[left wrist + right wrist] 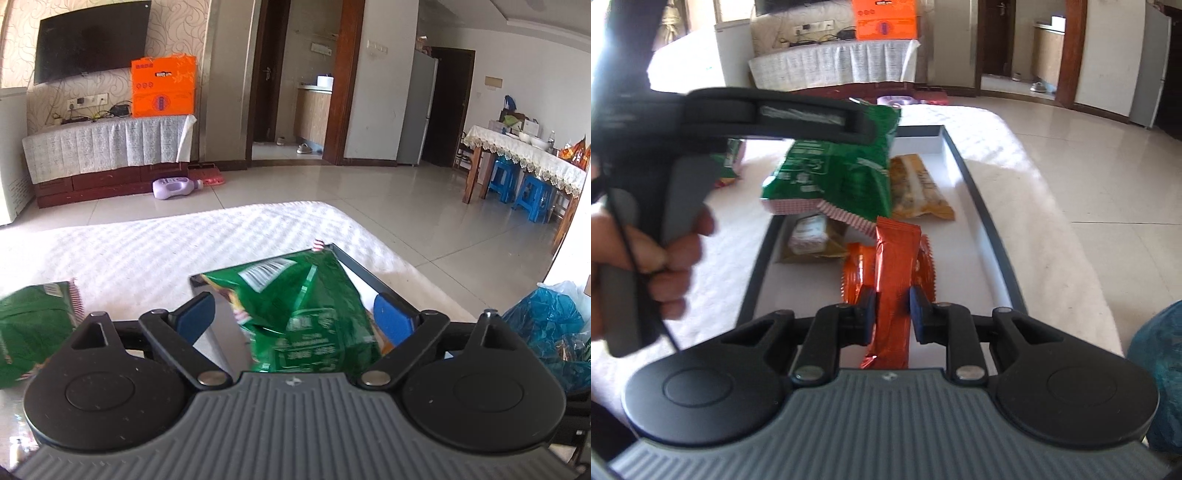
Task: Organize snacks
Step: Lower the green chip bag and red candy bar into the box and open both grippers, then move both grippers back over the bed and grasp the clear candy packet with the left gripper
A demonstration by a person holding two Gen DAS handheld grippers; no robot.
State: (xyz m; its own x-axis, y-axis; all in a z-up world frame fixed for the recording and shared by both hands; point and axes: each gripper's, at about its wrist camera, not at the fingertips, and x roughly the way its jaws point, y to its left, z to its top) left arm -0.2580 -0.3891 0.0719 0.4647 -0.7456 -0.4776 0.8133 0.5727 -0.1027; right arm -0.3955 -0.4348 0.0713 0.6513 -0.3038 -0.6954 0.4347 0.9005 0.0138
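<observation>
Two hand-held grippers working over the tray [982,221]: left [295,317] spread wide, releasing the green bag [306,306] into it; right [892,314] clenching the orange packet [892,280] for placing.

We can read no word or number outright in either view. The green snack bag [303,314] carries a white barcode panel and blocks of pale small print, perhaps Chinese characters, but too blurred for us to make out; from the right wrist the same bag [834,166] shows more white print and some round marks, equally unreadable. The orange box [163,86] by the wall bears a yellow label strip, circular emblems and a dark blue seal whose text we cannot resolve. The yellow packet [918,188] and the small tan packet [809,236] show printing that stays illegible.
</observation>
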